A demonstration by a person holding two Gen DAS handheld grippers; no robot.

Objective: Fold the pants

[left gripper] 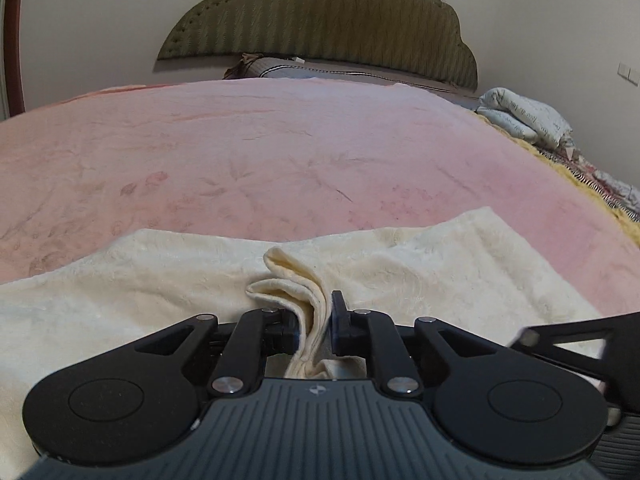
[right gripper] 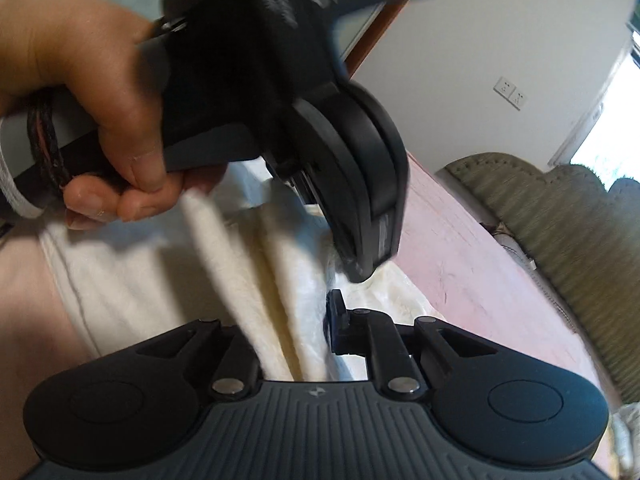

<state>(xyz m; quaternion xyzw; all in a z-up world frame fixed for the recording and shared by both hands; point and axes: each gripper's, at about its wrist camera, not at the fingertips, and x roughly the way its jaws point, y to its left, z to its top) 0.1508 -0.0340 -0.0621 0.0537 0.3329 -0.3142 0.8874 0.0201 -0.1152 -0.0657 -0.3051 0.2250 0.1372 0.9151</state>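
Cream, fleecy pants (left gripper: pixel 168 280) lie spread across the near part of a pink bedspread (left gripper: pixel 280 152). My left gripper (left gripper: pixel 314 326) is shut on a bunched fold of the pants that sticks up between its fingers. In the right wrist view the pants (right gripper: pixel 120 280) run below, and a fold of them passes between the fingers of my right gripper (right gripper: pixel 308 332), which is shut on it. The left gripper's body (right gripper: pixel 340 152), held by a hand (right gripper: pixel 80 100), fills the upper part of that view, close above the right gripper. The right gripper's arm shows at the left wrist view's right edge (left gripper: pixel 568 340).
A green padded headboard (left gripper: pixel 320 24) stands at the far end of the bed, with pillows (left gripper: pixel 280 68) below it. A folded white quilt (left gripper: pixel 524 118) lies at the far right edge. A wall socket (right gripper: pixel 510 92) and a bright window (right gripper: pixel 608 120) show on the right.
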